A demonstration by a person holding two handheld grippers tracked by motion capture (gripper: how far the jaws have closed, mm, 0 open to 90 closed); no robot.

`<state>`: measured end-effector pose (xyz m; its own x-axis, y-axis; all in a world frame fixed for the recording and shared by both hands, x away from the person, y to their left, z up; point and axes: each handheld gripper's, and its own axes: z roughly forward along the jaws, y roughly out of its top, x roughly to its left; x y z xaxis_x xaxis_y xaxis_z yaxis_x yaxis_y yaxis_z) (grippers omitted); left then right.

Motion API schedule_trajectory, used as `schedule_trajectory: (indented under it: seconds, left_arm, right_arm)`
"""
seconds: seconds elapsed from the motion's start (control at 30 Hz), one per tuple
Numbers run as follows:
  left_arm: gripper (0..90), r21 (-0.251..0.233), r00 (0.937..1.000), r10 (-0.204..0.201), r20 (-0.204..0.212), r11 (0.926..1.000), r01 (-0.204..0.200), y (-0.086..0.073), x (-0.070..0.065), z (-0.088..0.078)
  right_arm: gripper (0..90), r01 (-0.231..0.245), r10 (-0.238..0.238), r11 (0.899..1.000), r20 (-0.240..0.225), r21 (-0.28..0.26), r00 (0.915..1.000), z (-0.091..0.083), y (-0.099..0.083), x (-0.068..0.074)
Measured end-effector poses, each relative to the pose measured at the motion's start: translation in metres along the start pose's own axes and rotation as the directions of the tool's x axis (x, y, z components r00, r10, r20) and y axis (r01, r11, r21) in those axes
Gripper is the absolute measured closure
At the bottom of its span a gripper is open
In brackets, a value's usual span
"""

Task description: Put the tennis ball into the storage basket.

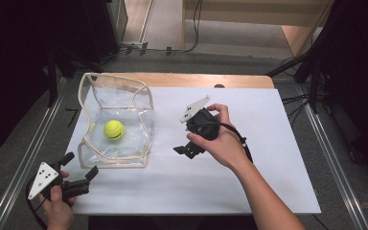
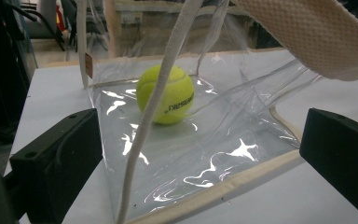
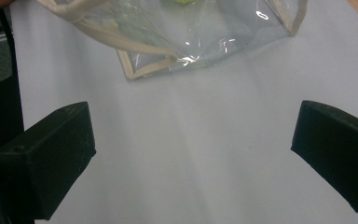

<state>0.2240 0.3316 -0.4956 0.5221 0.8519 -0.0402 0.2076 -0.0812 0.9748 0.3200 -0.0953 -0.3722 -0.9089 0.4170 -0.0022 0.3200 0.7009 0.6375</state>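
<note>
Toward the worktop's point(image 1: 268, 143) left edge, 1 tennis ball point(image 1: 114, 130) already sits inside a clear bag point(image 1: 141, 103) with cream trim, so bagging looks done, while the left gripper point(image 1: 81, 168) and right gripper point(image 1: 184, 149) wait nearby, jaws spread, holding nothing.

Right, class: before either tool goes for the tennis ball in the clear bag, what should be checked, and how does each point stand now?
1. Left tool open: ok, jaws wide apart.
2. Right tool open: ok, nothing between its jaws.
3. Tennis ball inside the clear bag: ok, resting on its floor.
4. Bag mouth open upward: ok, though the rim sags.
5. Path clear for the left tool: not ok, a strap hangs across the ball.
6. Bag held steady: not ok, neither tool touches it.
</note>
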Motion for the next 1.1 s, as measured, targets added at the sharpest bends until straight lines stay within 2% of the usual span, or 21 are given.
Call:
schedule_trajectory:
  seconds: [0.63,0.8,1.1]
  left_arm:
    - [0.0,0.000,1.0000,-0.001,0.000,1.0000,0.001,0.000,0.000,0.000]
    - [0.0,0.002,1.0000,-0.001,0.000,1.0000,0.001,0.000,0.000,0.000]
    - [0.0,0.003,1.0000,0.000,-0.002,1.0000,0.000,0.000,0.000,0.000]
  right_arm:
    - [0.0,-0.061,0.063,0.997,0.044,-0.045,0.9970,0.002,-0.050,-0.004]
    - [0.0,-0.076,0.081,0.994,0.063,-0.080,0.9947,-0.003,-0.062,-0.005]
    - [0.0,-0.101,0.108,0.991,0.074,-0.092,0.9914,-0.008,-0.084,-0.007]
